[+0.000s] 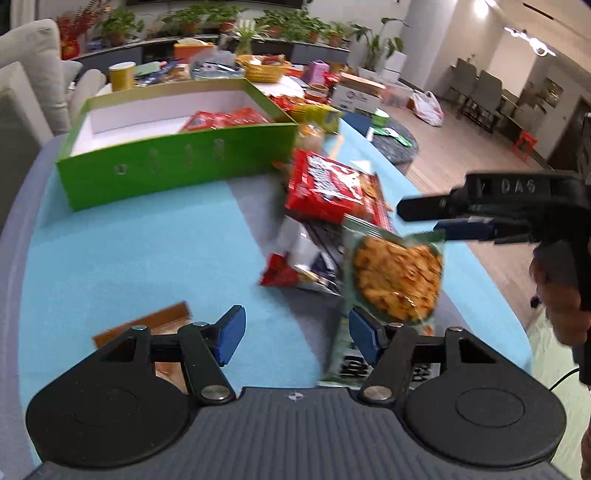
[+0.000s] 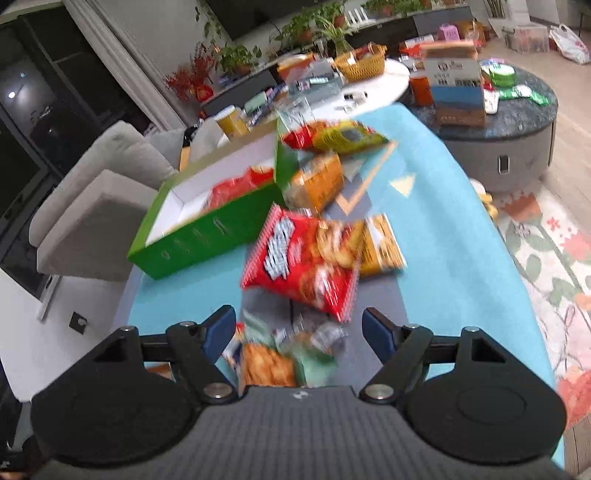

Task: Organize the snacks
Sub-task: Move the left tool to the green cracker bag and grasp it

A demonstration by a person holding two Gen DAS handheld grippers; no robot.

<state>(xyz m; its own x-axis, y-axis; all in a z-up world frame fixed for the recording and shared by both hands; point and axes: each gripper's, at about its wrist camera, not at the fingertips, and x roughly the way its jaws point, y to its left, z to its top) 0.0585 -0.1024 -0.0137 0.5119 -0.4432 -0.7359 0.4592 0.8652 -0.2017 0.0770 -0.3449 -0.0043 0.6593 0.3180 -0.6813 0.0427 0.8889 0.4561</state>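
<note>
Green snack bag [image 2: 280, 362] blurred, partly hidden

Pale grey sofa cushions [image 2: 99, 192] sit at the left edge, backed by a dark glass window [image 2: 26, 122] catching one small glint of light. Along the far wall runs a low dark ledge lined with potted plants [image 1: 207, 18] — green all the way across. A round dark side table [image 2: 513, 122] stands on pale wood flooring [image 1: 461, 155], and a floral rug [image 2: 546, 251] spreads at the right. Farther off, grey dining chairs [image 1: 480, 92] line a long table — a ceiling lamp [image 1: 532, 40] glows bright overhead.
</note>
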